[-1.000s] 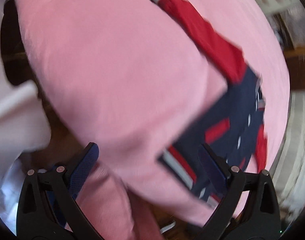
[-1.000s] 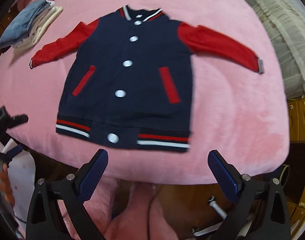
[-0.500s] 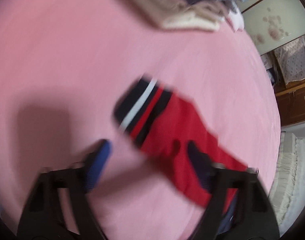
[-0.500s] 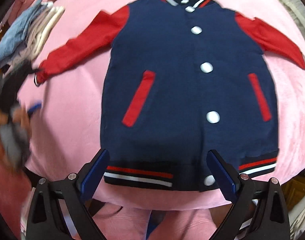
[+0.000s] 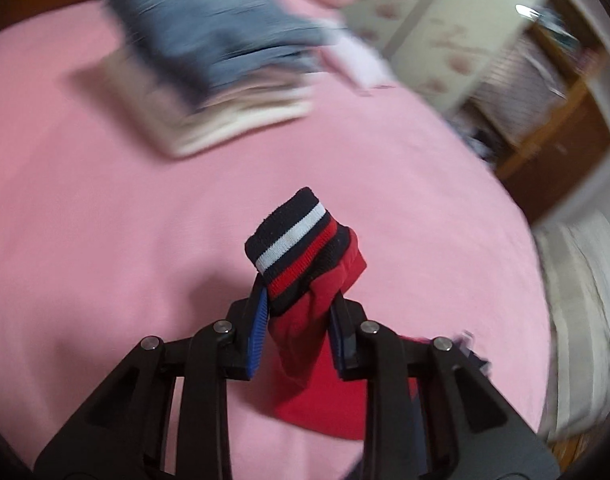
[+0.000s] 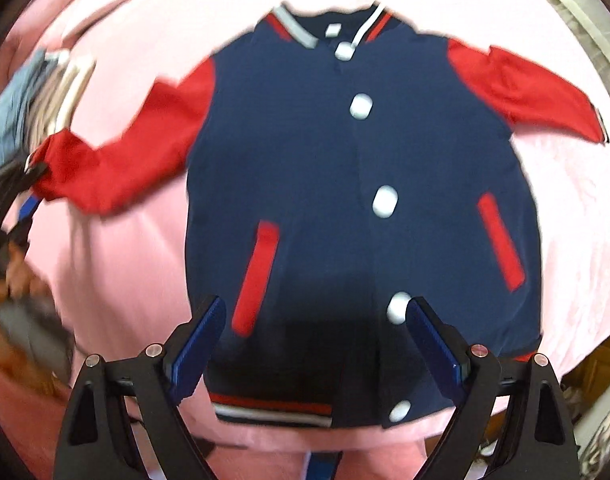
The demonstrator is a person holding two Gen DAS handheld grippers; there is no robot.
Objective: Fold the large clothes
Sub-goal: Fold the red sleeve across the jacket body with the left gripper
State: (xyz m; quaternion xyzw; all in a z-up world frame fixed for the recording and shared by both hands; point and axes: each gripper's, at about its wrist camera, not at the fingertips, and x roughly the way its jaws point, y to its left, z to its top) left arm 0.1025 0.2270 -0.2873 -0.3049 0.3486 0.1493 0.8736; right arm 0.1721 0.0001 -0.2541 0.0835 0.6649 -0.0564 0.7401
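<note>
The jacket lies flat and face up on the pink bed, collar toward the far edge, hem at the near edge, both red sleeves spread out sideways. Its long axis runs from near edge to far edge, and the sleeves cross that line.

The left gripper has just been closing and now pinches the end of one red sleeve, with the striped cuff standing up past the pads. That sleeve runs from the gripper across toward the jacket's body, so the coming fold likely means carrying the cuff inward over the navy front. A stack of folded clothes sits beyond the cuff, toward the far left corner of the bed.

The right gripper hangs above the lower front of the jacket, near the hem, jaws wide apart and holding nothing. It is the nearer one to the hem, and well away from the other sleeve.
</note>
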